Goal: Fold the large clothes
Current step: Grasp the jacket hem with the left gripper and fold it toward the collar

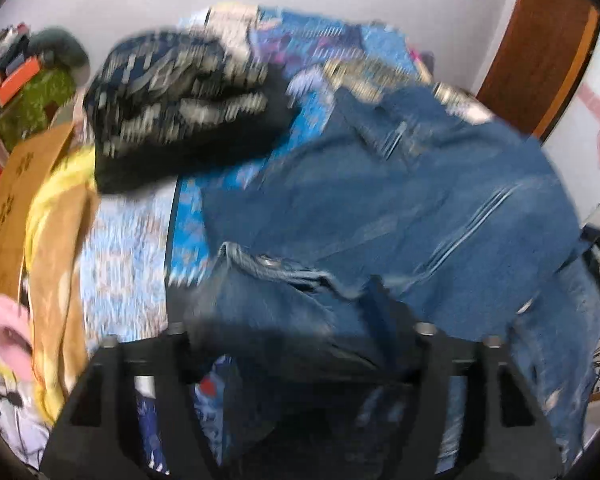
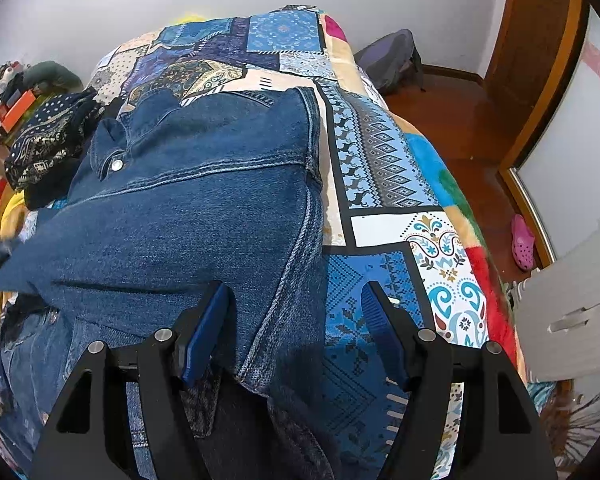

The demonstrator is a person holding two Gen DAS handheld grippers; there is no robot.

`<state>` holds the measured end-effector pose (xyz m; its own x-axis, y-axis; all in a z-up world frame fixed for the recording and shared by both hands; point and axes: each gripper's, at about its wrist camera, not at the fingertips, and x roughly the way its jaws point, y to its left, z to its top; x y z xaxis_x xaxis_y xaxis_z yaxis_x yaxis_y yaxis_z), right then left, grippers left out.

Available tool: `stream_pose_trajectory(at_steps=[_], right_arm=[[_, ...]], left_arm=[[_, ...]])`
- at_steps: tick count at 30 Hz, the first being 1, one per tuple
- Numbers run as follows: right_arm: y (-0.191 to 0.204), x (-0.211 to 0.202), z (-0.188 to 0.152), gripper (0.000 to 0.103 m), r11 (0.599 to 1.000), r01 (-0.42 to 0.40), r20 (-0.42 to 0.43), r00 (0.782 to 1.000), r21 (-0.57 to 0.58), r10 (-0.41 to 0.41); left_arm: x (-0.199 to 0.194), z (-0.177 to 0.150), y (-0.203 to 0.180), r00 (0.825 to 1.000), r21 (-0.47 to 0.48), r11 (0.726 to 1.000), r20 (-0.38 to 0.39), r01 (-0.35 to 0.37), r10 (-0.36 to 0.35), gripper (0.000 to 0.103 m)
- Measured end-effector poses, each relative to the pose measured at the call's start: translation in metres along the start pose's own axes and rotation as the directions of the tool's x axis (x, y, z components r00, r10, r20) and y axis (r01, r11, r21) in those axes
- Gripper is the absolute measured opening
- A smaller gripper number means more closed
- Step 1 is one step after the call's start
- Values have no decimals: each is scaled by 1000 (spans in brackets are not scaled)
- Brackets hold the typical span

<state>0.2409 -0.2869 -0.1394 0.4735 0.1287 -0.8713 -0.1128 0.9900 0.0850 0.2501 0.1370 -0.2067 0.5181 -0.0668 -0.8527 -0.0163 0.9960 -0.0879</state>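
Note:
A blue denim jacket (image 2: 200,200) lies spread on the bed's patchwork blanket (image 2: 380,160), with its metal button (image 2: 117,165) showing near the collar. My right gripper (image 2: 292,332) stands open over the jacket's near right edge. The seam runs between the blue pads (image 2: 204,332), which do not press on it. The left wrist view is blurred. There my left gripper (image 1: 288,320) is open low over the jacket (image 1: 380,200), with denim bunched between its dark fingers (image 1: 196,320).
A dark patterned garment (image 2: 48,140) lies heaped at the bed's left. More denim (image 2: 28,360) hangs at the near left corner. A yellow blanket (image 1: 52,200) and a cardboard box (image 1: 20,184) sit left of the bed. On the right are wooden floor (image 2: 460,120), a pink shoe (image 2: 523,244) and a grey bag (image 2: 392,60).

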Motion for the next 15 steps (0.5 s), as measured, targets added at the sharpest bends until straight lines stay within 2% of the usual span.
stream_pose_trajectory(at_steps=[4, 6, 10, 15], right_arm=[[-3, 0, 0, 65, 1000, -12, -2, 1000, 19, 12], [-3, -1, 1, 65, 1000, -12, -1, 1000, 21, 12], [-5, -8, 7, 65, 999, 8, 31, 999, 31, -9], [-10, -14, 24, 65, 998, -22, 59, 998, 60, 19]], left_arm=[[24, -24, 19, 994, -41, 999, -111, -24, 20, 75], [21, -29, 31, 995, -103, 995, -98, 16, -26, 77], [6, -24, 45, 998, -178, 984, -50, 28, -38, 78], [-9, -3, 51, 999, -174, 984, 13, -28, 30, 78]])
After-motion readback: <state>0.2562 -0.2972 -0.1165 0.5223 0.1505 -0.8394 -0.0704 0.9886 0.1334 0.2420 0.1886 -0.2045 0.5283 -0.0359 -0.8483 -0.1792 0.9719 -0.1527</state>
